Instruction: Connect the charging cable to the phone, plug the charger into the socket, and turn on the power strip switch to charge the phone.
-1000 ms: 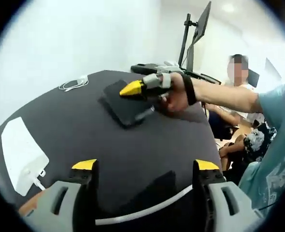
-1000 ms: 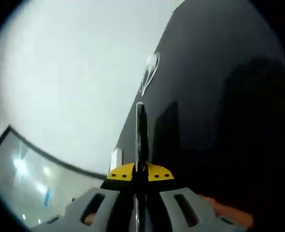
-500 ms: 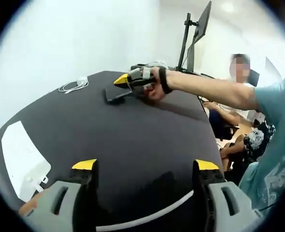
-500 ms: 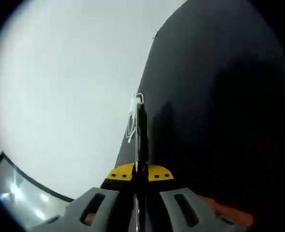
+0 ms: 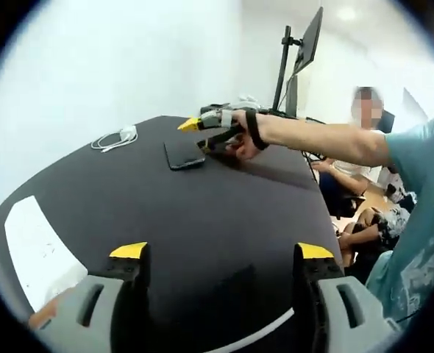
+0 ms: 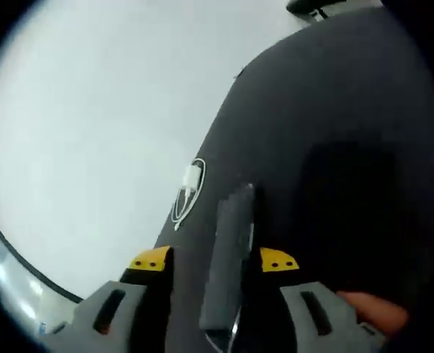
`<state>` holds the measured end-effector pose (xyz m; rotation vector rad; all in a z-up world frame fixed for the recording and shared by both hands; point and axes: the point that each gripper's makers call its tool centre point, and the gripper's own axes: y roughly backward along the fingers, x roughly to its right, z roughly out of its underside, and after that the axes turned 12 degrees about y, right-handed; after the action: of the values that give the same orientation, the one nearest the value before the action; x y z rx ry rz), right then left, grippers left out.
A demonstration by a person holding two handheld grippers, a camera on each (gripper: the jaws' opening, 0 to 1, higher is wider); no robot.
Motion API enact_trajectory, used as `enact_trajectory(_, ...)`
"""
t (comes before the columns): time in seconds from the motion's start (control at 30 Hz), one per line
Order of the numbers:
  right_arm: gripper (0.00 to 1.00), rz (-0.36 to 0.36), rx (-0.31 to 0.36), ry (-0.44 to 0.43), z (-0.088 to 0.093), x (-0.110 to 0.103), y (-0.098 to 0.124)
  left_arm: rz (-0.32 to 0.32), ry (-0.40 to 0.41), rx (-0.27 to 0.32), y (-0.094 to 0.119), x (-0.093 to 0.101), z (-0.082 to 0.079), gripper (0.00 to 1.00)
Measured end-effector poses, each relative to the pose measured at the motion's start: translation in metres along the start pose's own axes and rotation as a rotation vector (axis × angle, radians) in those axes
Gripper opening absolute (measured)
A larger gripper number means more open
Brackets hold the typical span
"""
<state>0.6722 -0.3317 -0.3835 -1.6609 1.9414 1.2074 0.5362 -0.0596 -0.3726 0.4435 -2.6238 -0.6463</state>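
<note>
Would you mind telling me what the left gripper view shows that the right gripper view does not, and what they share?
Left gripper view alone: a flat white power strip at the table's near edge, a black monitor on a stand, seated people, and the left gripper, open.

Right gripper view alone: the right gripper's open jaws up close, with the black phone between them.

Both share: the black table, the phone lying flat on it, and the coiled white charging cable.
</note>
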Motion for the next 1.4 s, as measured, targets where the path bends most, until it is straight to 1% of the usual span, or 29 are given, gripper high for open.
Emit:
enact_trajectory(0.07,0.50,0.032,0.030,0.102,-0.015,0.007,0.002,-0.003,0.003,-0.005,-0.001,-0.003,-0.002,0.74)
enact_trajectory(0.1,0.49,0.029,0.068,0.152,-0.031,0.004,0.004,-0.003,0.012,-0.005,-0.002,-0.005,-0.004,0.74)
enact_trajectory(0.13,0.49,0.007,0.071,0.193,-0.042,0.002,0.002,-0.001,0.016,-0.008,-0.002,-0.007,-0.006,0.74)
enact_trajectory(0.17,0.51,-0.032,0.041,0.247,-0.057,-0.001,-0.004,0.000,0.019,-0.023,-0.002,-0.009,-0.008,0.75)
enact_trajectory(0.2,0.53,-0.056,0.028,0.310,-0.063,-0.006,-0.004,-0.008,0.013,-0.034,-0.002,-0.012,-0.009,0.76)
enact_trajectory(0.23,0.56,-0.105,0.022,0.440,-0.080,-0.014,-0.012,-0.019,0.005,-0.038,-0.001,-0.018,-0.015,0.77)
enact_trajectory(0.3,0.62,-0.161,-0.007,0.615,-0.090,-0.028,-0.013,-0.022,0.004,-0.039,0.001,-0.023,-0.025,0.81)
enact_trajectory(0.33,0.62,-0.240,-0.027,0.766,-0.094,-0.044,-0.013,-0.023,0.006,-0.046,0.002,-0.027,-0.033,0.81)
enact_trajectory(0.37,0.63,-0.262,-0.067,0.840,-0.095,-0.048,-0.014,-0.026,0.003,-0.051,0.003,-0.030,-0.039,0.82)
enact_trajectory(0.4,0.62,-0.266,-0.098,0.974,-0.089,-0.055,-0.010,-0.029,-0.003,-0.058,0.003,-0.038,-0.047,0.83)
enact_trajectory(0.47,0.61,-0.385,-0.111,1.288,-0.086,-0.076,-0.013,-0.038,-0.007,-0.086,0.001,-0.055,-0.059,0.85)
enact_trajectory(0.5,0.59,-0.408,-0.136,1.393,-0.084,-0.079,-0.015,-0.041,-0.008,-0.090,-0.002,-0.056,-0.061,0.85)
enact_trajectory(0.53,0.54,-0.514,-0.184,1.528,-0.070,-0.089,-0.014,-0.047,-0.014,-0.097,-0.004,-0.061,-0.065,0.85)
enact_trajectory(0.57,0.54,-0.559,-0.194,1.514,-0.065,-0.098,-0.018,-0.049,-0.016,-0.099,-0.005,-0.064,-0.066,0.85)
enact_trajectory(0.6,0.54,-0.551,-0.236,1.486,-0.064,-0.101,-0.023,-0.056,-0.018,-0.101,-0.006,-0.073,-0.072,0.85)
enact_trajectory(0.63,0.52,-0.614,-0.298,1.495,-0.059,-0.111,-0.027,-0.057,-0.018,-0.102,-0.007,-0.077,-0.075,0.85)
enact_trajectory(0.67,0.51,-0.646,-0.316,1.523,-0.054,-0.117,-0.032,-0.048,-0.009,-0.097,-0.011,-0.081,-0.078,0.85)
enact_trajectory(0.7,0.51,-0.642,-0.363,1.607,-0.050,-0.118,-0.043,-0.044,0.000,-0.095,-0.013,-0.083,-0.080,0.85)
enact_trajectory(0.73,0.49,-0.627,-0.393,1.637,-0.048,-0.116,-0.047,-0.041,0.006,-0.093,-0.017,-0.088,-0.083,0.86)
enact_trajectory(0.77,0.49,-0.590,-0.459,1.716,-0.046,-0.112,-0.062,-0.040,0.008,-0.095,-0.019,-0.092,-0.085,0.87)
enact_trajectory(0.83,0.48,-0.590,-0.533,1.786,-0.037,-0.112,-0.084,-0.043,0.012,-0.106,-0.024,-0.100,-0.087,0.90)
enact_trajectory(0.87,0.46,-0.576,-0.537,1.785,-0.043,-0.114,-0.099,-0.047,0.012,-0.120,-0.026,-0.103,-0.087,0.92)
enact_trajectory(0.9,0.45,-0.556,-0.553,1.817,-0.041,-0.115,-0.113,-0.056,0.014,-0.139,-0.027,-0.106,-0.086,0.92)
enact_trajectory(0.97,0.41,-0.570,-0.603,1.877,-0.025,-0.113,-0.120,-0.060,0.004,-0.187,-0.028,-0.114,-0.082,0.94)
enact_trajectory(1.1,0.43,-0.591,-0.658,1.911,-0.006,-0.113,-0.140,-0.087,0.015,-0.201,-0.027,-0.131,-0.086,0.96)
enact_trajectory(1.17,0.42,-0.564,-0.682,1.948,-0.003,-0.109,-0.156,-0.107,-0.003,-0.206,-0.025,-0.136,-0.088,0.95)
enact_trajectory(1.27,0.38,-0.545,-0.728,1.959,0.003,-0.106,-0.180,-0.105,-0.020,-0.200,-0.025,-0.134,-0.092,0.95)
enact_trajectory(1.37,0.32,-0.506,-0.794,1.990,0.007,-0.093,-0.191,-0.105,-0.043,-0.206,-0.026,-0.134,-0.094,0.95)
enact_trajectory(1.4,0.30,-0.499,-0.796,1.989,0.007,-0.092,-0.195,-0.103,-0.050,-0.209,-0.025,-0.134,-0.093,0.95)
